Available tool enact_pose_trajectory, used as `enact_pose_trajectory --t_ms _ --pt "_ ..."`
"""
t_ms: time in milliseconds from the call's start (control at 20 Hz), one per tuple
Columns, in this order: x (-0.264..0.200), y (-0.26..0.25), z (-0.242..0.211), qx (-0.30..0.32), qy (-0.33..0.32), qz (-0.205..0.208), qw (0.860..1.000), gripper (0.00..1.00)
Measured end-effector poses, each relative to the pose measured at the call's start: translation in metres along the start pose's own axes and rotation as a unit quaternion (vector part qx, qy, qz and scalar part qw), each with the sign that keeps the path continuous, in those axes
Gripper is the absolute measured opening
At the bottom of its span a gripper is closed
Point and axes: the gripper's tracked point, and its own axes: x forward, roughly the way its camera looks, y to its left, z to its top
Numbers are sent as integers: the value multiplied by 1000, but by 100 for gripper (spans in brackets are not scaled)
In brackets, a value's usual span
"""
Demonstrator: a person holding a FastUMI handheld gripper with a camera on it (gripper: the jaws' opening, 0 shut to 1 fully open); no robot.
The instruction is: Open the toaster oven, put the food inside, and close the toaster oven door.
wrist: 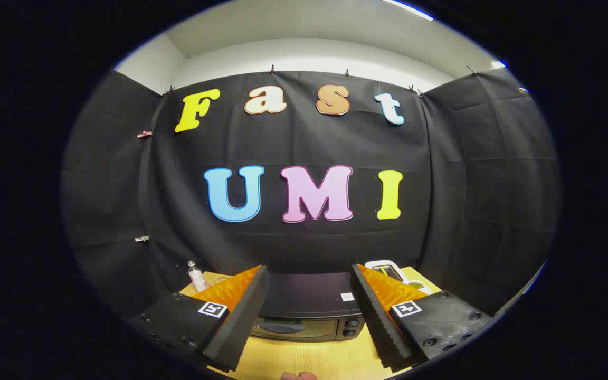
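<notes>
Gripper view looks over one toaster oven [304,311], a dark box sitting on a pale wooden table [309,359] just ahead of the fingers and framed between them. Its door [283,328] is shut, with one long handle across the front, and two round knobs [351,327] sit one above the other beside the door, near the right finger. The gripper [309,316] is spread wide, its two fingers well apart and holding nothing, raised above the table. Beyond the left finger stands one small clear bottle [196,275]. Beyond the right finger lies one white device [386,269] with a dark panel, and beside it one pale round thing I cannot make out.
</notes>
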Motion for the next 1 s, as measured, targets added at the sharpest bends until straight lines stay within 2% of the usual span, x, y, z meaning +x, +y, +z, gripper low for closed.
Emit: enact_pose_trajectory --t_ms 1000 --pt "1 10 -6 6 8 21 1000 96"
